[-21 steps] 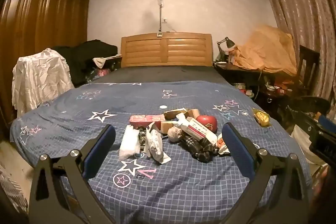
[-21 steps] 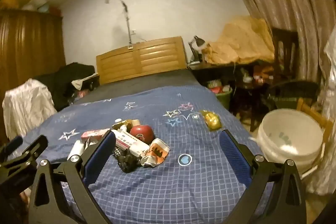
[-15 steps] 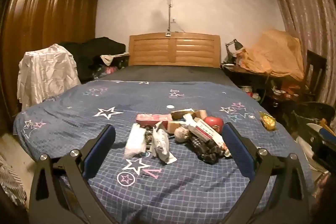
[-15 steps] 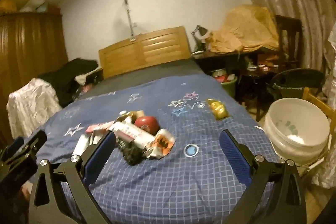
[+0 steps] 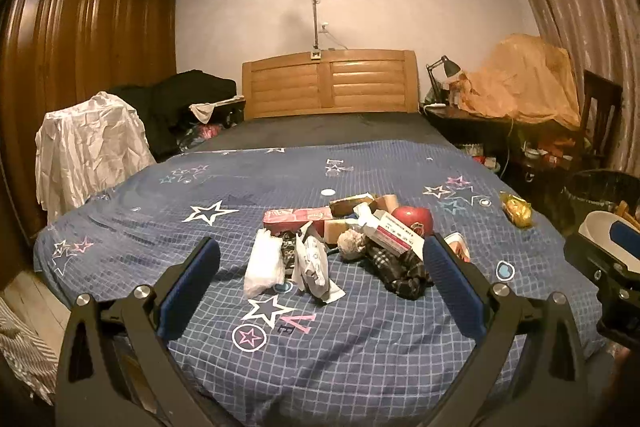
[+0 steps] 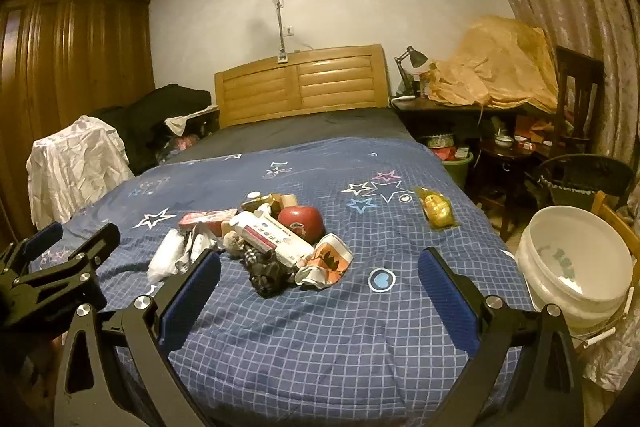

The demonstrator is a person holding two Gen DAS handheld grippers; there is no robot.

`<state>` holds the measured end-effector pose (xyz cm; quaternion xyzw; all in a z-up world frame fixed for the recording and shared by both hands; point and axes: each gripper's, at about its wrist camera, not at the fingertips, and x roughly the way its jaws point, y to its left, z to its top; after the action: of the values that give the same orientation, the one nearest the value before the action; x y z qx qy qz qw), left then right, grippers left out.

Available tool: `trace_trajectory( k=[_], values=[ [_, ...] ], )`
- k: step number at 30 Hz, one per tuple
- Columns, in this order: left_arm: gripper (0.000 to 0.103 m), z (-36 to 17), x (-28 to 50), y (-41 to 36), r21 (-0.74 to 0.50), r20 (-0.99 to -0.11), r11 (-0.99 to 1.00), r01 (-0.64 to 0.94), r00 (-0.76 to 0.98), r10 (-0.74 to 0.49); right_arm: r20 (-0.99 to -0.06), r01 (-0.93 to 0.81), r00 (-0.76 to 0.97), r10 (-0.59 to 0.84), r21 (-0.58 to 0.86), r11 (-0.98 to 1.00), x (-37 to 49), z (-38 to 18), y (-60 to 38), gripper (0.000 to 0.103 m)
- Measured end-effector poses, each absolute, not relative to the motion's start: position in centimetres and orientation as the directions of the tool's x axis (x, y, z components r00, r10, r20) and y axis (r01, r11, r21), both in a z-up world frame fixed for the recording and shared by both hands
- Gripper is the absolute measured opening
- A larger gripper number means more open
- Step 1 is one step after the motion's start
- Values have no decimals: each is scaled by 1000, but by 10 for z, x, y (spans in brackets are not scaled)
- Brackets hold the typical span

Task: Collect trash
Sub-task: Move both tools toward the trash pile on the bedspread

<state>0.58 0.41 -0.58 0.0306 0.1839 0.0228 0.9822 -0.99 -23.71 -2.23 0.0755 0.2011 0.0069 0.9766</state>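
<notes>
Both grippers hang over the near edge of the bed, pointing toward the headboard (image 5: 330, 83), and both stand wide open with nothing between their blue pads.

The left gripper (image 5: 320, 283) faces the pile of trash (image 5: 344, 239), which lies on the blue star-patterned bedspread (image 5: 224, 187) a little nearer the foot edge than the middle of the bed. The pile sits ahead of the fingertips and between their lines, apart from both. Nearest the left gripper are a white plastic bag (image 5: 262, 263) and a crumpled white wrapper (image 5: 316, 267), side by side. Behind them lies a pink box (image 5: 298, 217), and to the right a white carton with red print (image 5: 394, 233) rests tilted across a red apple-like ball (image 5: 414, 219) and a dark checked cloth (image 5: 400, 269). A gold-wrapped packet (image 5: 518, 211) lies alone, well apart from the pile, near the right edge of the bed.

The right gripper (image 6: 318, 281) is over the foot edge too, farther to the right. In its view the pile lies ahead and toward its left finger; an orange-and-white paper cup (image 6: 326, 261), lying crushed on its side, is the piece nearest to it, still clear of the pads. The gold packet lies ahead of its right finger, near the bed's right edge. A white bucket (image 6: 576, 259) stands on the floor just beside that edge, to the right of the gripper. The left gripper shows at the left border of this view.
</notes>
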Motion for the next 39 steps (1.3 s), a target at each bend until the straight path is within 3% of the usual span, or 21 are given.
trace_trajectory(
  k=[16, 39],
  values=[
    [98, -17, 18, 6, 88, -399, 995, -48, 914, 80, -432, 31, 901, 44, 164, 986, 6, -29, -242, 98],
    [98, -60, 80, 11, 132, -630, 991, -23, 770, 101, -541, -10, 839, 63, 100, 995, 83, -67, -228, 98]
  ],
)
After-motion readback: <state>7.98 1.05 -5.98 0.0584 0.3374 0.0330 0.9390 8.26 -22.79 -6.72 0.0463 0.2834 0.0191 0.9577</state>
